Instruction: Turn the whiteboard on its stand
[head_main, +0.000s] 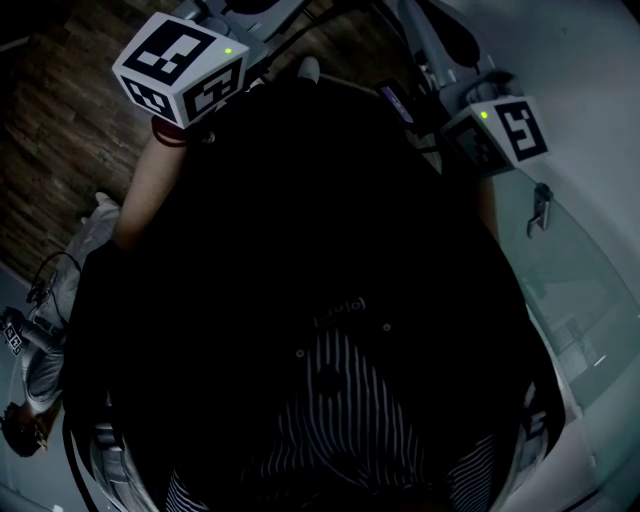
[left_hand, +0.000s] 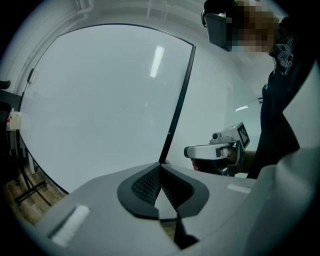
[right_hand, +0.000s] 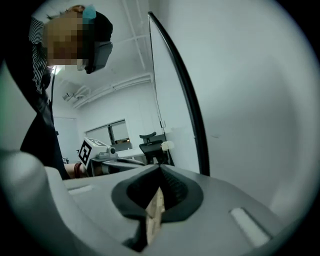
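The whiteboard (left_hand: 100, 105) fills the left gripper view, its black frame edge (left_hand: 177, 105) running down to the jaw tips. My left gripper (left_hand: 160, 170) is shut, its tips right at that edge; the jaws meet and hold nothing. In the right gripper view the board (right_hand: 250, 100) lies to the right and its dark edge (right_hand: 182, 90) passes just right of the jaws. My right gripper (right_hand: 160, 172) is shut and empty beside it. In the head view only the two marker cubes (head_main: 180, 65) (head_main: 505, 130) show, held high in front of the person's dark top.
An office chair (right_hand: 152, 145) and desks stand in the room behind the board. A black stand leg (left_hand: 30, 187) rests on the wooden floor (head_main: 60, 110) at the left. A pale panel with a small metal latch (head_main: 540, 208) lies to the person's right.
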